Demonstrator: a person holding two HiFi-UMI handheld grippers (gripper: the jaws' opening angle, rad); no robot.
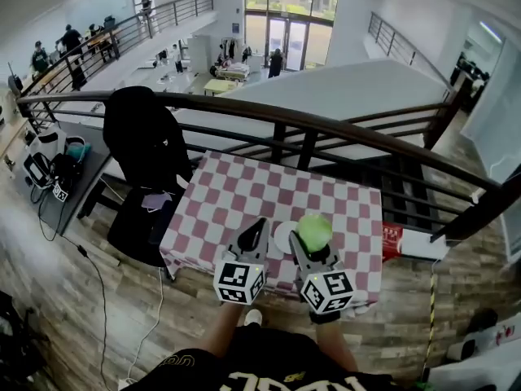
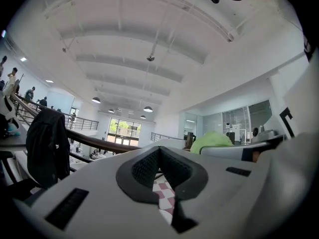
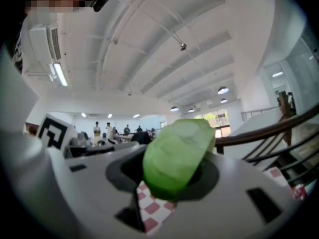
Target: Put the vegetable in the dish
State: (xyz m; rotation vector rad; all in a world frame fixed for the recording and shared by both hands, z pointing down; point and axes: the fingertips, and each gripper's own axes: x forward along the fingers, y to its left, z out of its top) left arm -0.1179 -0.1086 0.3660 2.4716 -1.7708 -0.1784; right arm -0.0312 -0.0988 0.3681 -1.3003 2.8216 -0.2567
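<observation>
Green vegetable (image 1: 314, 231) held beside white dish (image 1: 282, 238)
Right tongs (image 3: 169, 176) clamp it, long axis slanting up past the tips; left tongs (image 2: 159, 158) closed, empty.

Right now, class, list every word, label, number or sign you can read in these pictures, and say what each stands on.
No text reads clearly enough to quote.
Black shirt: white letters at the picture's bottom edge, cut off, unreadable.
Red pack by the right edge of the checkered table: print too small.
Marker cubes: black-and-white square patterns only, no words.
</observation>
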